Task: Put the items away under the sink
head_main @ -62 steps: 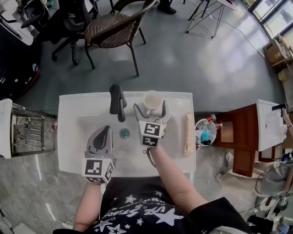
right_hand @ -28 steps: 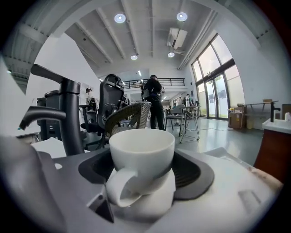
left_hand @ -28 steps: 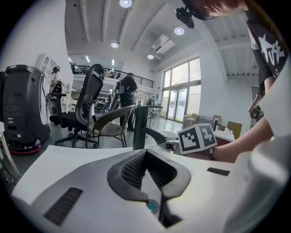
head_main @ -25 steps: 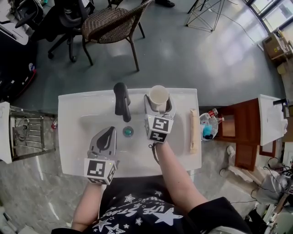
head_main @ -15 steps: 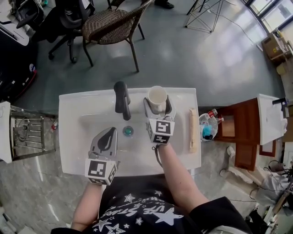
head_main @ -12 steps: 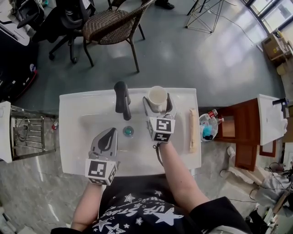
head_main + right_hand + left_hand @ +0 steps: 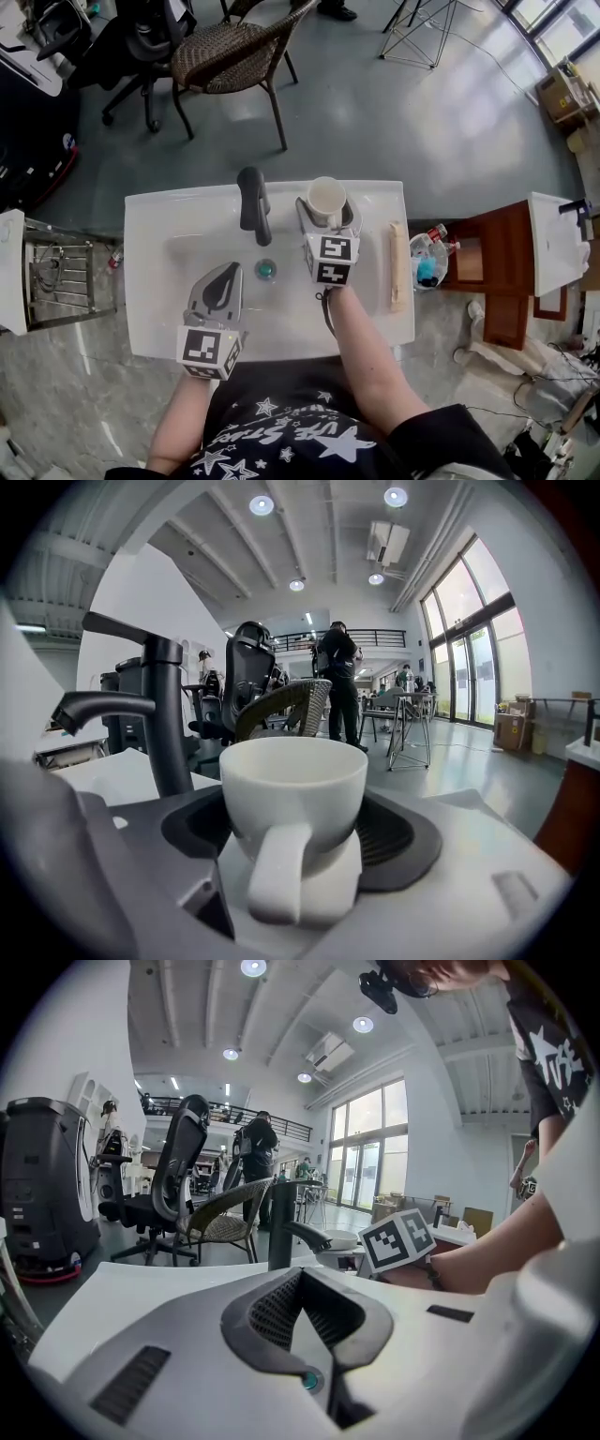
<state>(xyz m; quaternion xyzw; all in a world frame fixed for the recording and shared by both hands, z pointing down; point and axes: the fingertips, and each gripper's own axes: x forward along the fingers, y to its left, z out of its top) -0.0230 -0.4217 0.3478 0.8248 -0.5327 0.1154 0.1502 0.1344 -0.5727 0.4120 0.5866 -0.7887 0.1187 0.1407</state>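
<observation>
A white cup [image 7: 325, 199] stands upright on the sink's back ledge, right of the black faucet [image 7: 253, 202]. My right gripper [image 7: 327, 208] has its jaws on both sides of the cup. In the right gripper view the cup [image 7: 292, 794] fills the space between the dark pads [image 7: 398, 841], handle toward the camera, and the pads touch its sides. My left gripper [image 7: 225, 274] hovers over the white basin [image 7: 187, 281] near the front left, jaws together and nothing between them [image 7: 302, 1274].
A teal drain plug [image 7: 266, 270] sits mid-basin. A wooden strip [image 7: 399, 267] lies on the right ledge. A basket of bottles [image 7: 427, 262] and a wooden cabinet [image 7: 497, 272] stand to the right, a metal rack [image 7: 56, 281] to the left, a wicker chair [image 7: 234, 52] beyond.
Since the earliest frame my right gripper's jaws have drawn in close round the cup. Over the last second it has barely shifted. The left gripper has kept still.
</observation>
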